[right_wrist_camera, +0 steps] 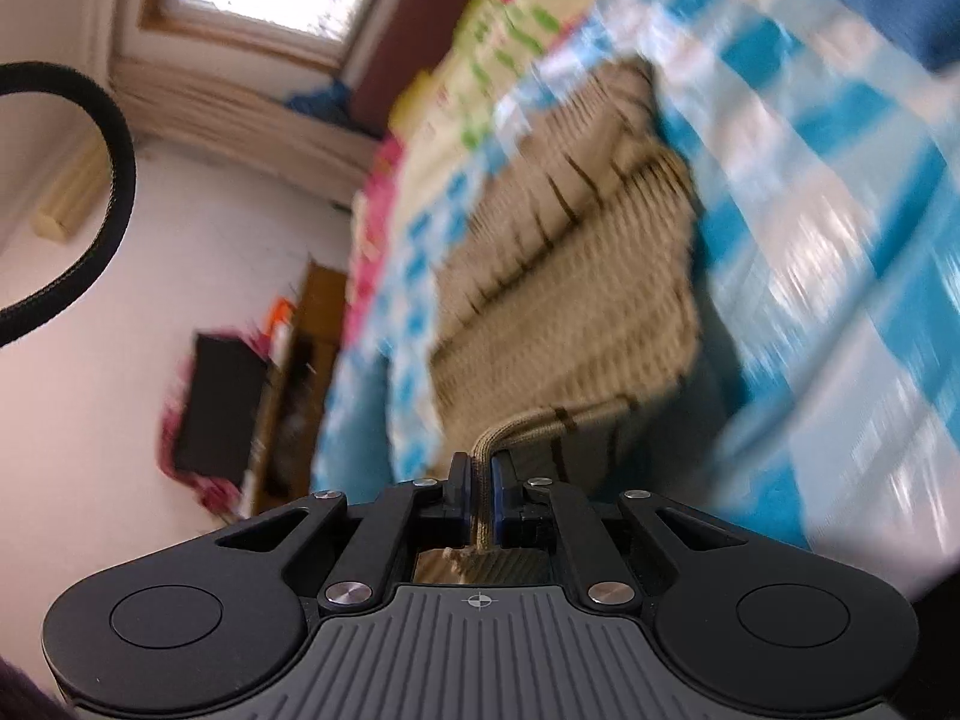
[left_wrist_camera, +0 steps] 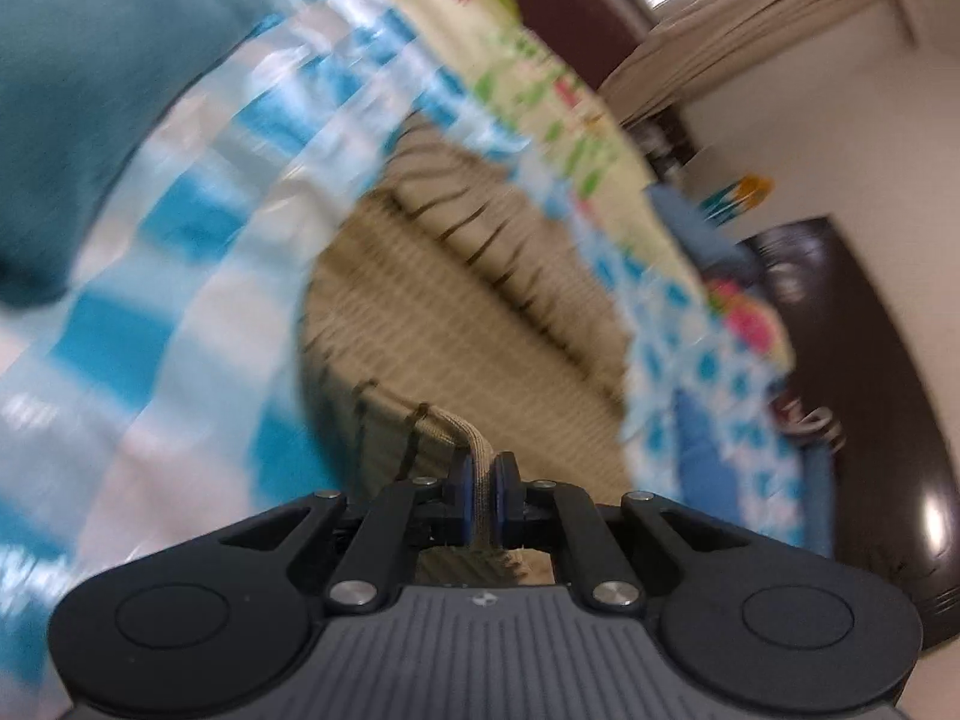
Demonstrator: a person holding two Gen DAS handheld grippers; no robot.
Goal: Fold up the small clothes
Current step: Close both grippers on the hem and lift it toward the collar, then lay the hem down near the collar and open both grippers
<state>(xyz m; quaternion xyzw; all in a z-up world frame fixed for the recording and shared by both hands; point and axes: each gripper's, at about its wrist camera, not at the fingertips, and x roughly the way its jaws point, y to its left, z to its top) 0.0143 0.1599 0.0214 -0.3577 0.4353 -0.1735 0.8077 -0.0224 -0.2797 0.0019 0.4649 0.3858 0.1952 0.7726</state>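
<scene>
Jaws of both the left gripper [left_wrist_camera: 480, 495] and right gripper [right_wrist_camera: 477, 495] are clamped on the beige knit garment [left_wrist_camera: 456, 300], which is stretched forward from them across the checked bed [left_wrist_camera: 180, 276].

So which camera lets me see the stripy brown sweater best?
The right wrist view. There the beige striped sweater shows nearly all of its outline on the blue checked bedsheet, with the right tool pinching one edge. The left wrist view shows it too, pinched by the left tool, but blurrier.
</scene>
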